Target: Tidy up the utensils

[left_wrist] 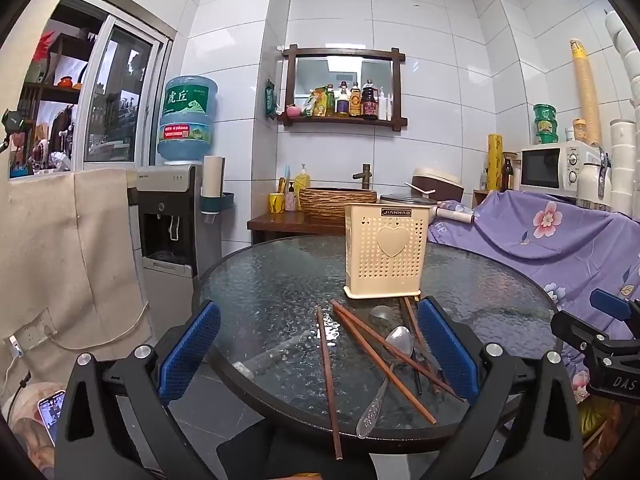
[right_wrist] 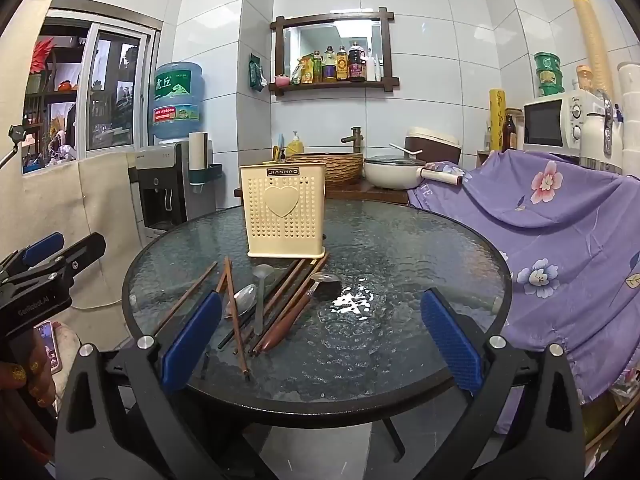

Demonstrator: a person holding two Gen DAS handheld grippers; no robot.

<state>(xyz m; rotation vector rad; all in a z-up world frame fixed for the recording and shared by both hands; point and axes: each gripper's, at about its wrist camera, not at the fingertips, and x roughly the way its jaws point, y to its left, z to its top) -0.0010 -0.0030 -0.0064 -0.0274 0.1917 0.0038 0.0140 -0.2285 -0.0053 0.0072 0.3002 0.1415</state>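
Walls [left_wrist: 432, 32]: white glossy tile, square grid.
Sheet [right_wrist: 560, 220]: purple floral cloth draped over bulk right of the table, its edge hanging just beside the rim.
Table [right_wrist: 420, 240]: round, pebbled glass top, dark rim; glare patch near centre.
Cloth [left_wrist: 60, 240]: beige, hung below the window [left_wrist: 108, 96] at left.
Dispenser [left_wrist: 168, 216]: grey, with blue water jug [left_wrist: 186, 120] on top, behind the table's left side.
Microwave [right_wrist: 556, 120]: white, far right, above the sheet.
Shelf [left_wrist: 344, 84]: dark wood frame on wall, bottles in a row.
Basin [left_wrist: 338, 202]: woven-look bowl with brass tap, on a wood counter behind the holder.
Holder [right_wrist: 282, 212]: cream plastic box, perforated, heart plaque in front; upright on the table's far half, appears empty at the top.
Left gripper [left_wrist: 318, 350]: black frame, blue ribbed pads, fingers wide apart, nothing between the pads; low over the near table edge, utensils lying ahead.
Right gripper [right_wrist: 320, 336]: same build, fingers wide apart, empty; its left pad overlaps the utensil pile in view.
Chopsticks [left_wrist: 382, 360]: dark brown wood, several, scattered and crossing in front of the holder, some touching its base.
Ladle [right_wrist: 296, 306]: brown handle, dark bowl, right side of pile.
Spoon [left_wrist: 394, 350]: metal, shiny, under crossing chopsticks.
Clear spoon [right_wrist: 261, 280]: translucent, just before the holder.
Phone [right_wrist: 50, 344]: lit screen, lower left, off the table.
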